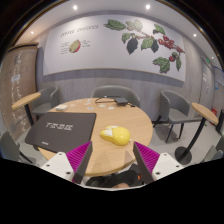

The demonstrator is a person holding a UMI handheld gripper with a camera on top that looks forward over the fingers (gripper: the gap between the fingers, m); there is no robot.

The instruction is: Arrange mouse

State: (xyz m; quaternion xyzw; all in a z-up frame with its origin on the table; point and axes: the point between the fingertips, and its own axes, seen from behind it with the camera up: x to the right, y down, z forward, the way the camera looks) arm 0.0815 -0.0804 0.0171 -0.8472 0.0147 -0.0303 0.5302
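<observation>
A yellow mouse [118, 135] lies on the round wooden table [142, 122], just ahead of my fingers and slightly right of the middle of the gap. A dark rectangular mat [62, 130] with white print lies on the table to the mouse's left, touching or nearly touching it. My gripper [113, 151] is open and holds nothing. Its magenta pads [78, 157] stand wide apart, just short of the table's near edge. A dark shape low between the fingers cannot be made out.
Grey chairs stand around the table, one at the right [176, 106] and one at the back [108, 94]. A small dark object [122, 101] lies at the table's far side. Another table edge [26, 100] shows at the left. The wall behind bears a leaf mural.
</observation>
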